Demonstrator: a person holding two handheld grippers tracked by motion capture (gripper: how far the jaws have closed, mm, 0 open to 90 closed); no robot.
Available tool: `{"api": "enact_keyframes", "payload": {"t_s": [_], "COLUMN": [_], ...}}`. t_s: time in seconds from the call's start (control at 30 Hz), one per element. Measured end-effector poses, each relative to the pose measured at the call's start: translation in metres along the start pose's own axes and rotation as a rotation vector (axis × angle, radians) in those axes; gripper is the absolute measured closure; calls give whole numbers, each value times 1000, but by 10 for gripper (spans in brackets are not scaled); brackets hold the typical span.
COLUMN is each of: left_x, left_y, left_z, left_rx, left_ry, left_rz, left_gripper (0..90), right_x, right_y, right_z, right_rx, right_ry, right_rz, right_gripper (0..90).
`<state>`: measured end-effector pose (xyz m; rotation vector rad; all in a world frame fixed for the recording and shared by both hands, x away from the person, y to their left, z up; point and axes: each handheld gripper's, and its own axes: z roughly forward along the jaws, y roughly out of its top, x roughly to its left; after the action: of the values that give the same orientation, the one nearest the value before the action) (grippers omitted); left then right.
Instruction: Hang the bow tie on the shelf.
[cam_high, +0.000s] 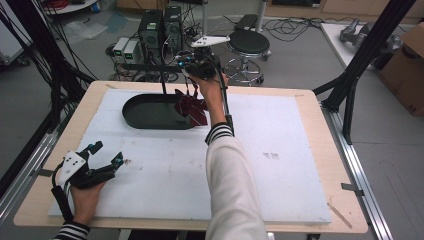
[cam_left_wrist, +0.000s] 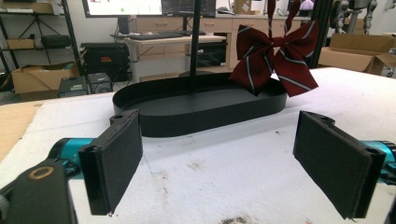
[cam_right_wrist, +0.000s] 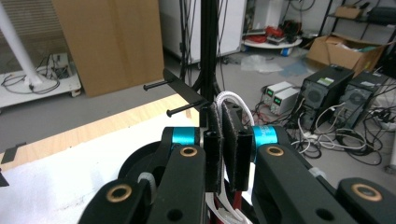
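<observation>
The right hand-held gripper (cam_high: 196, 64) is raised above the far end of the black oval tray (cam_high: 145, 116), held by a hand (cam_high: 210, 87) in a cream sleeve with a striped cuff. In the right gripper view its jaws stand nearly together, pinched on a white elastic loop (cam_right_wrist: 227, 100) that rises between the pads. From that loop hangs a dark red bow tie with pale stripes (cam_left_wrist: 273, 58), dangling just over the tray's far right rim; whether its lower tips touch the rim cannot be told. A thin black post (cam_left_wrist: 195, 44) stands upright from the middle of the tray, and near its top two short black pegs (cam_right_wrist: 161, 86) stick out sideways, close beside the pinched loop.

The left hand-held gripper (cam_high: 102, 159) rests low on the white foam sheet (cam_high: 280, 165), well apart from the tray on its near left side, gripped by a hand (cam_high: 86, 197) with a striped cuff. Its jaws are spread wide with nothing between them, and its fingers (cam_left_wrist: 114, 158) frame the tray in the left gripper view.

The foam sheet covers most of the wooden tabletop (cam_high: 320, 130), and the tray sits on its far left part. Beyond the tabletop, past the tray, stand computer towers (cam_high: 160, 30) and a black stool (cam_high: 249, 42) on the floor.
</observation>
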<state>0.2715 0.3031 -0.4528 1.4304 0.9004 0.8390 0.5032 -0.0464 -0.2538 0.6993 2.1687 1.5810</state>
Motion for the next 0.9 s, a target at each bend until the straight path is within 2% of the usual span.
{"api": "enact_keyframes", "payload": {"t_s": [0.1, 0.17, 0.23, 0.4, 0.57, 0.8, 0.9], "left_x": [0, 0, 0, 0, 0, -1, 0], "left_y": [0, 0, 0, 0, 0, 0, 0], "left_z": [0, 0, 0, 0, 0, -1, 0], "left_rx": [-1, -4, -5, -3, -1, -1, -1], "left_ry": [0, 2, 1, 3, 4, 5, 5], "left_rz": [1, 1, 3, 3, 5, 8, 7], "left_gripper": [161, 161, 161, 161, 162, 162, 162], "right_x": [-3, -9, -13, -23, -25, -31, -36], "right_y": [4, 5, 6, 7, 8, 0, -7], "right_z": [6, 12, 14, 14, 15, 19, 19], "right_rx": [3, 23, 20, -32, -60, -15, 0], "right_ry": [0, -12, -27, -32, -28, -25, -39], "right_rz": [-6, -8, -15, 14, 2, 8, 22], "right_gripper": [870, 869, 870, 869, 869, 868, 866]}}
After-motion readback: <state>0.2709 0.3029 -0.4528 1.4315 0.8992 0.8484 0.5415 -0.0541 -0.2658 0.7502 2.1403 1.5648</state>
